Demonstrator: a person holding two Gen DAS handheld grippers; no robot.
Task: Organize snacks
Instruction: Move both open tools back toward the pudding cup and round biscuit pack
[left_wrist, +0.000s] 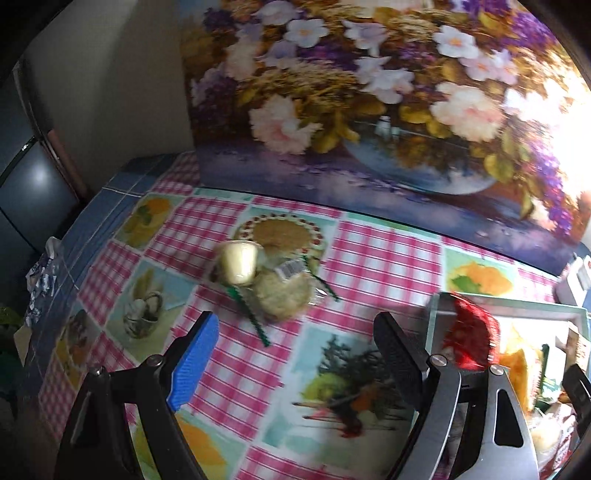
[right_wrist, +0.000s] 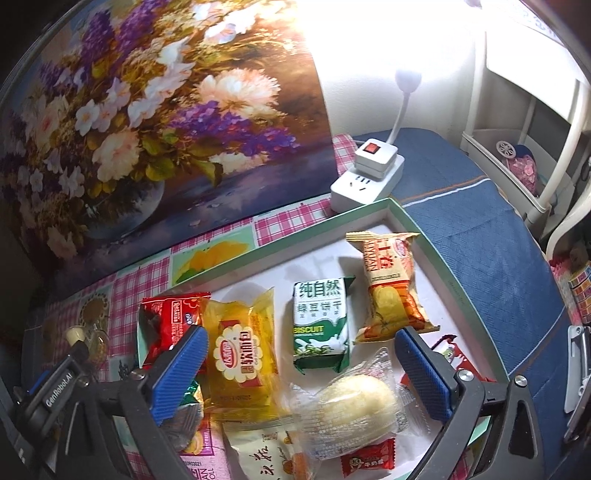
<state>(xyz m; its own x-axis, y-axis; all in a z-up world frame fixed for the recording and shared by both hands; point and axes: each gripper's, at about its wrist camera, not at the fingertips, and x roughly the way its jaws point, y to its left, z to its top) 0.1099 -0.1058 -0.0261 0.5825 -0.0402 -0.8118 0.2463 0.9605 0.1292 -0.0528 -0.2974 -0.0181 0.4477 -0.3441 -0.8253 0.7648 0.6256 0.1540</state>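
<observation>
Hovering open and empty, your left gripper (left_wrist: 295, 354) faces a cup (left_wrist: 238, 264) and cookie (left_wrist: 282, 295) on the tablecloth (left_wrist: 369, 251). Your right gripper (right_wrist: 306, 373), also open, straddles a wrapped bun (right_wrist: 352, 400) in the tray (right_wrist: 295, 225); it looks soft and light, so pinch its crinkly wrapper gently.

I see a floral painting (right_wrist: 147, 122) propped ahead of the jaws, cream wall (left_wrist: 110, 85) behind it. Desk (left_wrist: 376, 254) wears pink-checked cloth. Lamp (right_wrist: 406, 79) glare blows out upper right; white power strip (right_wrist: 364, 181) below it, white shelf (right_wrist: 532, 110) beyond.
</observation>
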